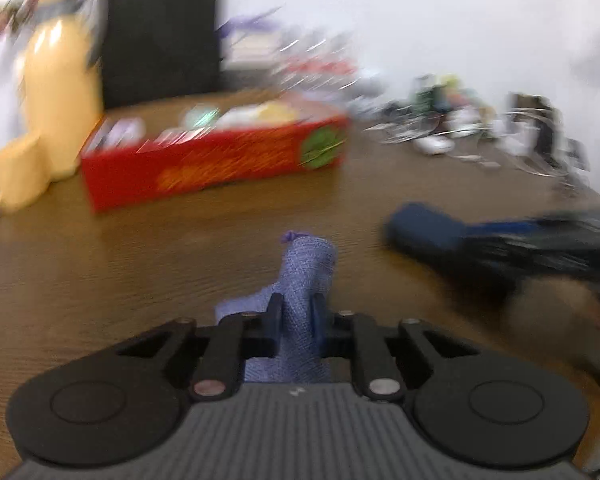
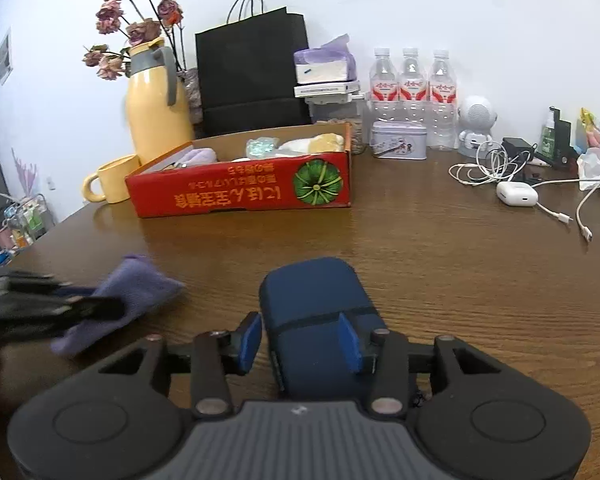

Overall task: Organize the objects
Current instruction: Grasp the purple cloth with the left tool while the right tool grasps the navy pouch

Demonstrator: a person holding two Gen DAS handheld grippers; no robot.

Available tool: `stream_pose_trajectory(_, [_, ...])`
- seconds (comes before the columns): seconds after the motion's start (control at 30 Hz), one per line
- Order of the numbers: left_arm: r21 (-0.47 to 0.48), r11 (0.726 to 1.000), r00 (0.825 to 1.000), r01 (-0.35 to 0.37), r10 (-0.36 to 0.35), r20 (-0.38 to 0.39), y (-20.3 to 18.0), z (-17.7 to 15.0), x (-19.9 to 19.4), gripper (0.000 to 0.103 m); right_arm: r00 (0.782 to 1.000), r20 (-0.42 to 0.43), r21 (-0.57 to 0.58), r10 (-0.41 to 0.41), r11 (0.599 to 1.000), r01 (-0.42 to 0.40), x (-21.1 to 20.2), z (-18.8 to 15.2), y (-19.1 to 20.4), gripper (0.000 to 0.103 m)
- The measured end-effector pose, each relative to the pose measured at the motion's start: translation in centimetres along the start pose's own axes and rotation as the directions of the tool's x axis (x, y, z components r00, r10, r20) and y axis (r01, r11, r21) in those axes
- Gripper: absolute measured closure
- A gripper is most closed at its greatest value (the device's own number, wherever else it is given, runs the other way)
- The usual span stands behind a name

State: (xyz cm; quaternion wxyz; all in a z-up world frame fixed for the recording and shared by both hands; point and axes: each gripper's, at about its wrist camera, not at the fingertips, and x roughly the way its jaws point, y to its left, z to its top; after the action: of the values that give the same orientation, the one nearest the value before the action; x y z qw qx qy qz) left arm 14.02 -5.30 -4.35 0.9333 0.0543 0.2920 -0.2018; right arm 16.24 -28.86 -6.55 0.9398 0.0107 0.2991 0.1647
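Two grippers work over a brown wooden table (image 2: 440, 248), each closed on a separate item. At far left in the right wrist view, the left gripper (image 2: 100, 306) appears blurred, its fingers pinched on a purple cloth (image 2: 140, 280) that lies near the table's front edge. The left wrist view confirms the hold: the left gripper (image 1: 296, 322) has its fingers drawn narrow around the cloth (image 1: 306, 268), which rises upright between them. Behind, a yellow mug (image 2: 112, 179) stands just beside a yellow jug (image 2: 154, 112) holding dried flowers (image 2: 128, 28). To their right sits an open red box (image 2: 244, 192) containing soft items, with a black paper bag (image 2: 252, 76) behind it. In the centre foreground, the right gripper (image 2: 302, 342) clamps a dark blue case (image 2: 320, 320), one blue-padded finger on each side; whether the case rests on the table or is raised cannot be told. Farther right along the wall stand a small tin (image 2: 398, 141), three water bottles (image 2: 412, 92) and a white robot figure (image 2: 476, 128). At far right, white cables (image 2: 484, 168) and a white earbud case (image 2: 516, 193) lie on the table.
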Motion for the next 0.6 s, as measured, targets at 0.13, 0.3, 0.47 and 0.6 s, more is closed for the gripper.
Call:
stream_pose_trajectory(0.13, [0.159,0.987,0.996,-0.022,0.008,0.090,-3.1,-1.1,-3.1,0.088,1.000,0.002,-0.037,-0.020,0.999,0.020,0.6,0.1,0.1,0.049])
stream_pose_trajectory(0.3, [0.065,0.990,0.991,-0.125,0.120,0.066,-0.3,-1.0,-1.2,0.028,0.998,-0.005,-0.078,-0.058,0.995,0.057,1.6,0.6,0.7,0.019])
stream_pose_trajectory(0.47, [-0.034,0.992,0.992,-0.122,0.121,-0.029,1.4,-1.3,1.7,0.015,0.994,-0.049,-0.101,-0.096,0.991,0.091,3.2,0.6,0.6,0.019])
stream_pose_trajectory(0.6, [-0.097,0.983,0.986,-0.156,0.149,-0.078,2.1,-1.1,3.0,0.014,0.994,-0.069,-0.065,-0.086,0.995,0.081,4.0,0.5,-0.1,0.020])
